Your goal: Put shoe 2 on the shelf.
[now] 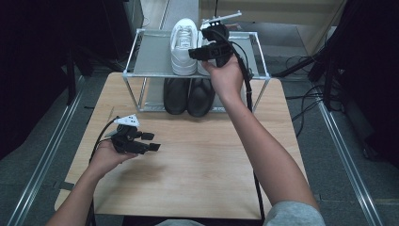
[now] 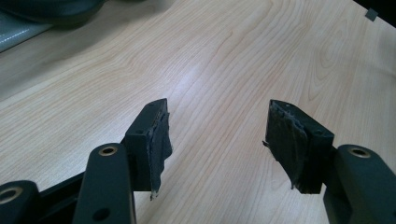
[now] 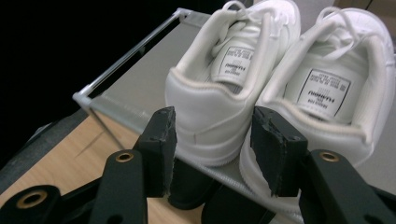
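A pair of white sneakers stands on the top shelf of a metal-framed shoe rack (image 1: 149, 55), heels toward me. The left sneaker (image 1: 183, 44) (image 3: 219, 93) and the right sneaker (image 3: 336, 84) sit side by side. My right gripper (image 1: 194, 53) (image 3: 212, 121) hovers just behind the left sneaker's heel, jaws open, nothing pressed between them. A pair of black shoes (image 1: 188, 96) (image 3: 191, 191) rests on the lower shelf. My left gripper (image 1: 151, 141) (image 2: 217, 112) is held low over the wooden table (image 1: 197, 160), open with nothing between its pads.
The rack stands at the table's far edge, its left half of the top shelf bare. Dark floor, metal rails (image 1: 42, 160) and loose cables (image 1: 301, 99) flank the table. A dark shoe's edge (image 2: 51, 9) shows at the top left of the left gripper view.
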{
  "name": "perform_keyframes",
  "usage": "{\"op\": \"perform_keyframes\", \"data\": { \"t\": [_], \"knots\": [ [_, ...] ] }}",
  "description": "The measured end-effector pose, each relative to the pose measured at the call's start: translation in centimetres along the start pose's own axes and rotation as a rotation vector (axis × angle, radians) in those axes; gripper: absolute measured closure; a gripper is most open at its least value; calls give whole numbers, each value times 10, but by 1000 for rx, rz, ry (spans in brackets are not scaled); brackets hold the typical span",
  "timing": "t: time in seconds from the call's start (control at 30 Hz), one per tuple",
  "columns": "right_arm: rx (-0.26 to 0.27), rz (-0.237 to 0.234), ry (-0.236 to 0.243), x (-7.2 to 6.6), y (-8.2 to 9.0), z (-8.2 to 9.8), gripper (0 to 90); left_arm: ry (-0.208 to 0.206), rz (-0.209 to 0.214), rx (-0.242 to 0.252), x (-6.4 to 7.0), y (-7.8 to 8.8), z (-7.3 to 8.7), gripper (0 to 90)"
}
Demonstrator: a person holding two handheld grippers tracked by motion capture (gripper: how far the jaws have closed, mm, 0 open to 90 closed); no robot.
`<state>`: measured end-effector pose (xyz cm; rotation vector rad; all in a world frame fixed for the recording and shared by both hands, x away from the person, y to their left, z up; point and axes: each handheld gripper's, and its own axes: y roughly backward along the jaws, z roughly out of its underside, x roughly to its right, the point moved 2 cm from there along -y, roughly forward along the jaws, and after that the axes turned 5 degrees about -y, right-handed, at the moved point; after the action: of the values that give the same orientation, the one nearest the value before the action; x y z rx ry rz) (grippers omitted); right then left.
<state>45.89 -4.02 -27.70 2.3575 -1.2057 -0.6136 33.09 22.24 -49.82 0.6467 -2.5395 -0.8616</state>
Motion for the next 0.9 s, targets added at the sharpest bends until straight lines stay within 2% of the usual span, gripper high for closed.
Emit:
{"op": "perform_keyframes", "data": {
  "t": [0.1,0.33,0.43,0.53,0.77,0.9],
  "knots": [
    [0,-45,-26,2,5,16,507,4,-3,-3,-1,-1,0,402],
    [-9,-53,17,4,14,48,493,9,-6,15,-1,2,0,402],
    [-3,-76,24,6,17,62,508,11,-9,13,-2,1,0,402],
    [5,-88,24,11,22,76,511,9,-6,14,-1,1,0,402],
    [-15,-125,-1,25,26,111,491,15,-15,15,-3,3,1,402],
    [-33,-137,36,32,21,138,486,19,-16,17,-3,3,1,402]
  ]
}}
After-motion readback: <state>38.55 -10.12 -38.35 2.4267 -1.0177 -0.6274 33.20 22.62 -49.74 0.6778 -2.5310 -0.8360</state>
